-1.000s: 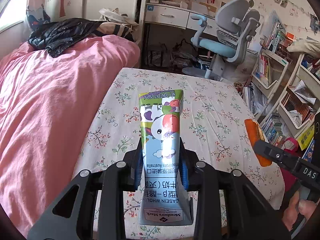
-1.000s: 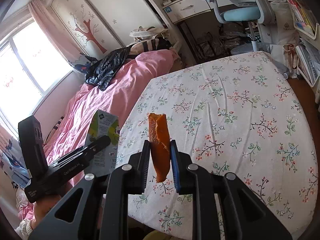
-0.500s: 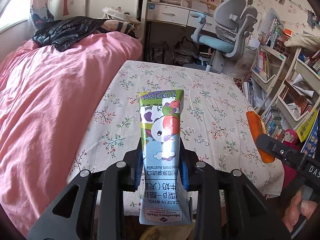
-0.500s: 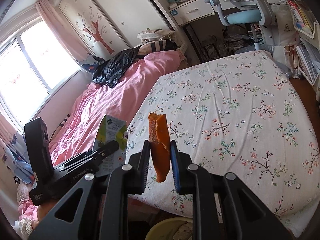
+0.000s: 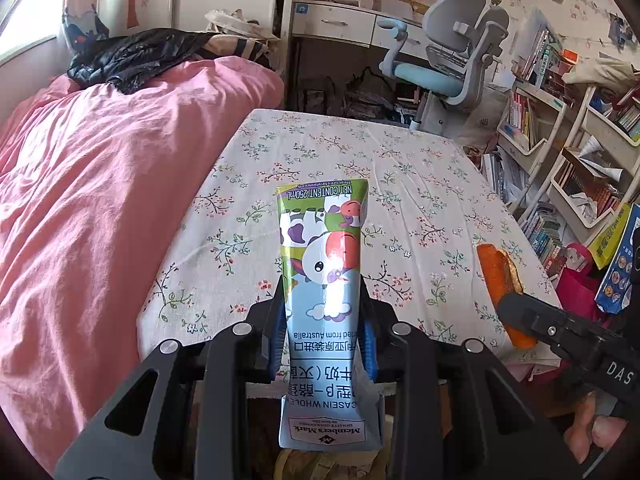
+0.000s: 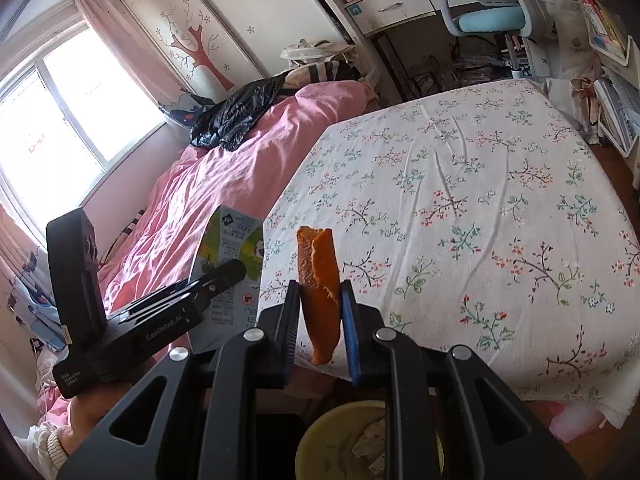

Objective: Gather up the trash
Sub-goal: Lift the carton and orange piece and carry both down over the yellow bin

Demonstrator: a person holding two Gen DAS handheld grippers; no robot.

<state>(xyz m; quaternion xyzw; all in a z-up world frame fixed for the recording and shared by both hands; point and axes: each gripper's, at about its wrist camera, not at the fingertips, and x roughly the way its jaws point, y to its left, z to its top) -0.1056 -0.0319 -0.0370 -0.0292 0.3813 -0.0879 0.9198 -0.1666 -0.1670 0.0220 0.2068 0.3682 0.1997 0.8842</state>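
Observation:
My left gripper (image 5: 323, 320) is shut on a flattened milk carton (image 5: 324, 272) with a cartoon cow, held upright off the near edge of the floral table (image 5: 400, 184). The carton also shows in the right wrist view (image 6: 230, 256). My right gripper (image 6: 320, 320) is shut on a strip of orange peel (image 6: 320, 280), also seen at the right of the left wrist view (image 5: 500, 280). A yellow trash bin (image 6: 340, 432) with crumpled paper sits below the right gripper, partly hidden by it.
A bed with a pink cover (image 5: 100, 200) lies left of the table, a black jacket (image 5: 136, 56) on it. A desk chair (image 5: 452, 60) stands beyond the table. Bookshelves (image 5: 580, 168) crowd the right side.
Both grippers have pulled back from the table toward its near edge, still holding the carton and the peel. The yellow bin has come into view under the right gripper.

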